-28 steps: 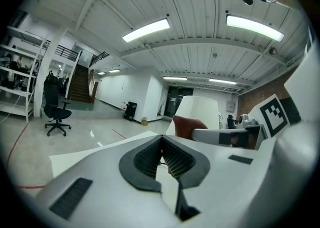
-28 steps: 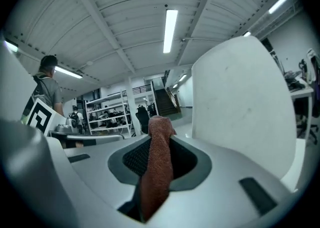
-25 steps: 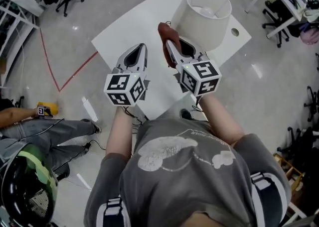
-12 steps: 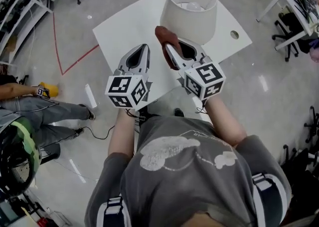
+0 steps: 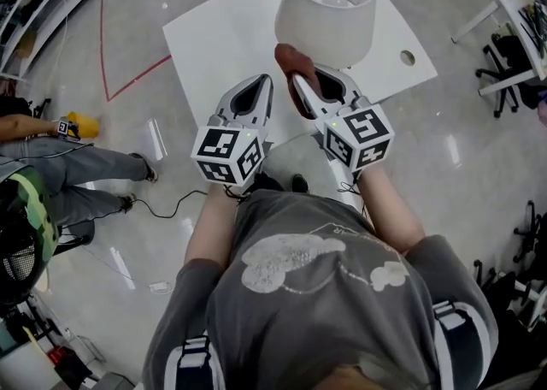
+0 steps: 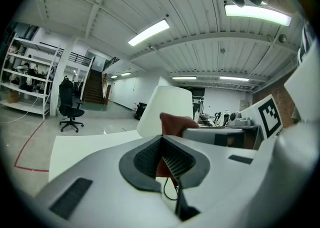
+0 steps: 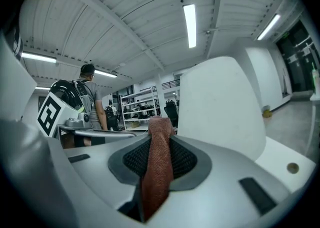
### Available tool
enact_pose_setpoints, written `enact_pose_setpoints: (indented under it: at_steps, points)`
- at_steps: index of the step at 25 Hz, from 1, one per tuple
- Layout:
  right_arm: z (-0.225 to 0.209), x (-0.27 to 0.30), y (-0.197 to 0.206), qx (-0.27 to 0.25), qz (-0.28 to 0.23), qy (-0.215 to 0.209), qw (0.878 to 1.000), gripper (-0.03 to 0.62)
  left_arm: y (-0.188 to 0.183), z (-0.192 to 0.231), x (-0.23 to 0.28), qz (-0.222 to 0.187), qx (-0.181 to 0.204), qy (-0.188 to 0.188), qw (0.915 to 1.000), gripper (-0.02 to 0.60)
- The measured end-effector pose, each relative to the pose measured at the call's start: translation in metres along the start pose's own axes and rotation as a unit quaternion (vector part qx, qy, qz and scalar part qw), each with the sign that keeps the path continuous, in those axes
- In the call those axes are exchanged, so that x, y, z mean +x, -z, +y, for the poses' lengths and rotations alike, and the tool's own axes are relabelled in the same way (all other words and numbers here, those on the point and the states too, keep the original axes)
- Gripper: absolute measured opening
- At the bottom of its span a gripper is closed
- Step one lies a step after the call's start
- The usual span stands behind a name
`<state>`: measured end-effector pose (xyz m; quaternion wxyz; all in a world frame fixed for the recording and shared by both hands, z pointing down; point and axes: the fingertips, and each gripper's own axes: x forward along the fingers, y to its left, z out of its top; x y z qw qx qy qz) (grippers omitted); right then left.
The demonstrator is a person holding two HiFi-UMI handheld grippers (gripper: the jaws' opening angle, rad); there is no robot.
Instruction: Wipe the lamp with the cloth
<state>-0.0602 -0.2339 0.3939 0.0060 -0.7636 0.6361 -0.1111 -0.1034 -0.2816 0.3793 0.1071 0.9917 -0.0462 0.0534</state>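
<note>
A white table (image 5: pixel 214 38) stands on a glossy grey floor (image 5: pixel 461 149), with a round hole (image 5: pixel 408 58) near its right edge. A red line (image 5: pixel 128 89) crosses the floor at far left. A person's legs (image 5: pixel 85 174) stretch in from the left, near a yellow object (image 5: pixel 83 126).

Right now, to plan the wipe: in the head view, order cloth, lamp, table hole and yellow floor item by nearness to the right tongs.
1. cloth, clamped in the right tongs.
2. lamp, just ahead.
3. table hole, right.
4. yellow item, floor, far left.
</note>
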Motion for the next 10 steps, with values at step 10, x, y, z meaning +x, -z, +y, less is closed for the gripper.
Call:
enact_pose_setpoints:
  at_steps: [10]
  points:
    - [0.005, 0.017, 0.008, 0.003, 0.023, 0.007, 1.000, 0.086, 0.000, 0.015, -0.006, 0.002, 0.005, 0.000, 1.0000, 0.008]
